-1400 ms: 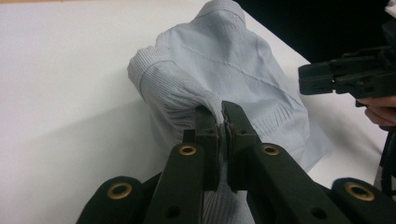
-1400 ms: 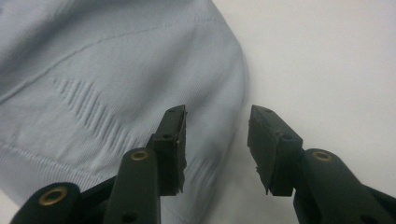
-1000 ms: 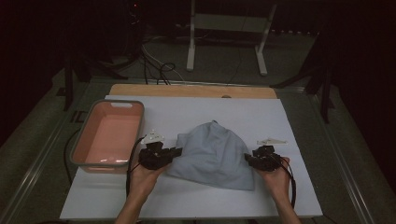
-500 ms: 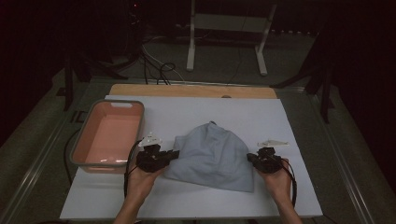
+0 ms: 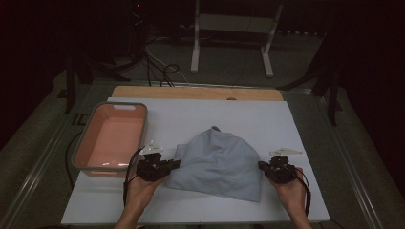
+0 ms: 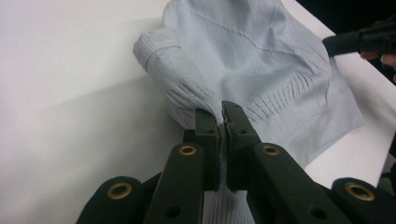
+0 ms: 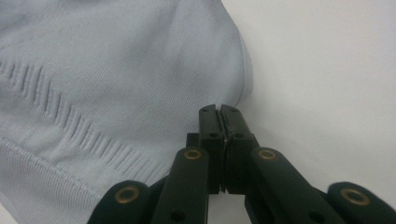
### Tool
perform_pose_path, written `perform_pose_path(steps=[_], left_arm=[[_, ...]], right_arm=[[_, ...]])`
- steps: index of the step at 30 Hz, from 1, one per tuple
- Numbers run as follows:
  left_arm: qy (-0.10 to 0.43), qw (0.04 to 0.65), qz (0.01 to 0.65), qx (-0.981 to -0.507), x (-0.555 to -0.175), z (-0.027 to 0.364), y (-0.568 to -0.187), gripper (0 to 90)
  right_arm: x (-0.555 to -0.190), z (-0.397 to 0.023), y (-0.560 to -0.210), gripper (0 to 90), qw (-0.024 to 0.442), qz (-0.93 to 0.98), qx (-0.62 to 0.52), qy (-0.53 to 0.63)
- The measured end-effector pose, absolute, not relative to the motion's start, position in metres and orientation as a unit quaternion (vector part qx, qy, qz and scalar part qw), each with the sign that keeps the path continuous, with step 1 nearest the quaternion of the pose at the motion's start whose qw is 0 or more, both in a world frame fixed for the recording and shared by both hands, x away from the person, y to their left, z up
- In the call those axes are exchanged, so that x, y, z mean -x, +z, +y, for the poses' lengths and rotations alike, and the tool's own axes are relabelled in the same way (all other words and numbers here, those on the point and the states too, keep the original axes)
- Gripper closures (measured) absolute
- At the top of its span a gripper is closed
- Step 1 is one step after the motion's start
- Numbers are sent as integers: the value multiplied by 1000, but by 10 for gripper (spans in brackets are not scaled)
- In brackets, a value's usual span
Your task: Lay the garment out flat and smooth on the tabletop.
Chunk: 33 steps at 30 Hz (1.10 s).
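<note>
A pale blue knitted garment (image 5: 217,164) lies spread on the white table (image 5: 200,117). My left gripper (image 5: 174,164) is at the garment's left edge. In the left gripper view it (image 6: 221,109) is shut on a bunched fold of the ribbed hem (image 6: 187,93), and fabric shows between the jaws. My right gripper (image 5: 261,166) is at the garment's right edge. In the right gripper view it (image 7: 219,111) has its jaws pressed together where the garment's edge (image 7: 243,70) meets the tips, pinching only a thin bit of it.
A pink tub (image 5: 112,138) with a grey rim stands on the table's left side, close to my left hand. A wooden strip (image 5: 196,93) runs along the table's far edge. Beyond it are a white stand (image 5: 229,43) and cables on the dark floor.
My right hand has shifted slightly right along the garment's edge. The left hand and the garment lie about as before.
</note>
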State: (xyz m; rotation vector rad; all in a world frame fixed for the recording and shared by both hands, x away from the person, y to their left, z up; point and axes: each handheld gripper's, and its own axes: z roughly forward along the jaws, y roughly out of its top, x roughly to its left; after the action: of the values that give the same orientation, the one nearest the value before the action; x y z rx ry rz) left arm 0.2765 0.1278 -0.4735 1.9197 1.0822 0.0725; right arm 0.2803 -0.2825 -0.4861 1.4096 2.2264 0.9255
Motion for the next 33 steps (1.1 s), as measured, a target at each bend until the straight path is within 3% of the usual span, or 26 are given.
perform_pose_path(steps=[4, 7, 14, 16, 21, 23, 24, 33], left_arm=[[32, 457, 437, -774, -277, 128, -474, 642], [47, 464, 447, -764, -283, 126, -471, 542], [77, 468, 446, -759, -299, 111, -460, 421], [86, 464, 442, -763, -305, 105, -457, 389], [99, 446, 437, -775, -322, 91, -456, 379], [99, 446, 437, -775, -322, 91, -456, 379], [105, 430, 440, -781, -330, 85, -460, 379], [109, 387, 443, -801, -342, 78, -475, 415]], right_arm=[[-278, -282, -486, 885, 181, 790, -492, 318], [-279, -282, -487, 883, 179, 791, -493, 316], [-279, -280, -487, 868, 182, 793, -488, 315], [-279, -281, -487, 786, 185, 790, -489, 320], [-281, -284, -485, 567, 190, 779, -495, 334], [-282, -285, -486, 567, 191, 778, -497, 333], [-283, -286, -486, 506, 191, 775, -501, 336], [-288, -286, -487, 401, 189, 772, -502, 341]])
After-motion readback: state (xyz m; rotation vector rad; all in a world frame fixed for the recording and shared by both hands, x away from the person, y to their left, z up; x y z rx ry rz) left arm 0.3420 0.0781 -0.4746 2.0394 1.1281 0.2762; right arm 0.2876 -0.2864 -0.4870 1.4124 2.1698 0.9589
